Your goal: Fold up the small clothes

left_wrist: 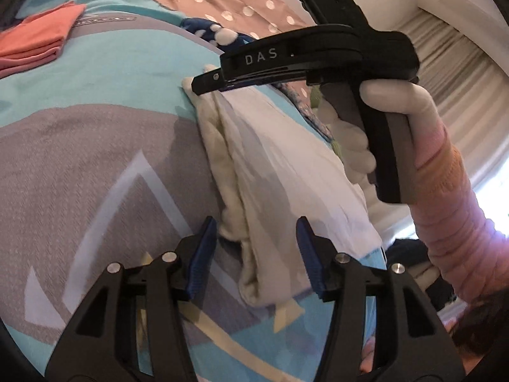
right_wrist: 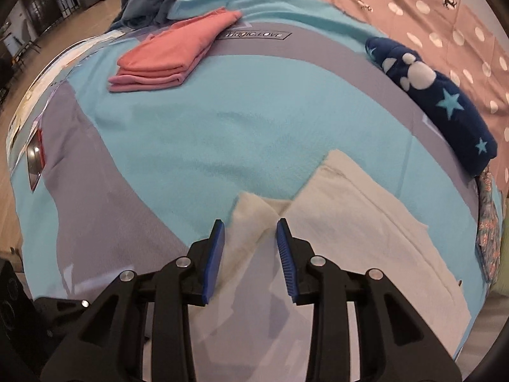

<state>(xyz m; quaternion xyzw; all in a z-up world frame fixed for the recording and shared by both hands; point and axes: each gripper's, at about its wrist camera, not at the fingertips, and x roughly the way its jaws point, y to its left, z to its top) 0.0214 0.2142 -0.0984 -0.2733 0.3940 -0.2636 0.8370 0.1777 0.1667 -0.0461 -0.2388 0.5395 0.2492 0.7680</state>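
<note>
Between my left gripper's (left_wrist: 257, 238) parted blue pads lies the near end of the cream garment (left_wrist: 270, 172), stretching away ahead on the turquoise-and-grey blanket (left_wrist: 95, 133); nothing is pinched. Beyond it, my right gripper (left_wrist: 203, 84) points down at the garment's far end, held in a white-gloved hand (left_wrist: 391, 102). Far left ahead sits a folded coral stack (left_wrist: 35, 44).

Right wrist view: my right gripper (right_wrist: 251, 248) stands partly open, empty, over the cream garment (right_wrist: 350, 216). Ahead left, the coral stack (right_wrist: 171, 54); ahead right, a navy star-print garment (right_wrist: 439, 102).
</note>
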